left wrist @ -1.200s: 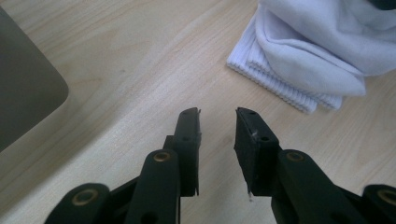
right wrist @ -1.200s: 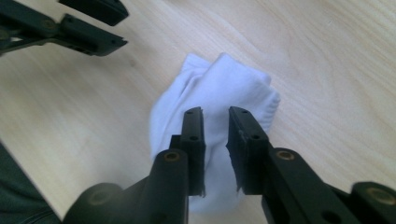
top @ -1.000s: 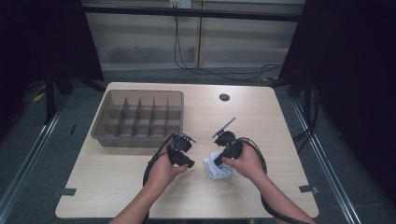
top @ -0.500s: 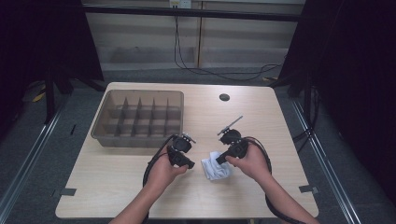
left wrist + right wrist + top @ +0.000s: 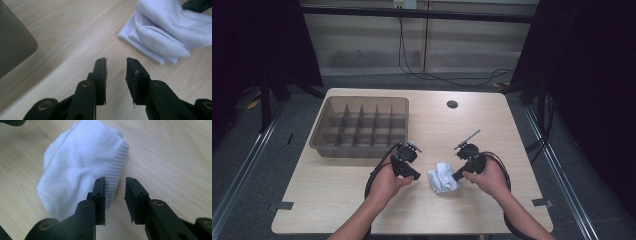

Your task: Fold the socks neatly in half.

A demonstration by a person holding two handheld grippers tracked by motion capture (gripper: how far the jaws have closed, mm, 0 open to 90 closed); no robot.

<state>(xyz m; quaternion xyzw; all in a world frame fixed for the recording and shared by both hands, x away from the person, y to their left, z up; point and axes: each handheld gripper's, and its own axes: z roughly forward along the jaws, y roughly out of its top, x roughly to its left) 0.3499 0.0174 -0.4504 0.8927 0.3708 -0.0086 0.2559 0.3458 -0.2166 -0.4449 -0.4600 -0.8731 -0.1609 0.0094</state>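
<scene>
Sock (image 5: 442,177) lies between both grippers, touching right gripper (image 5: 115,201), whose parted, empty jaws just opened; left gripper (image 5: 116,82) farther off, parted, empty.

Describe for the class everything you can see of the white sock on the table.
The white sock is soft knit cloth, folded into a small bundle with a ribbed cuff edge. It lies flat on the pale wooden table, between the left gripper and the right gripper. The right gripper's jaws stand apart at its cuff edge, not clamping it; the left's are short of it.
</scene>
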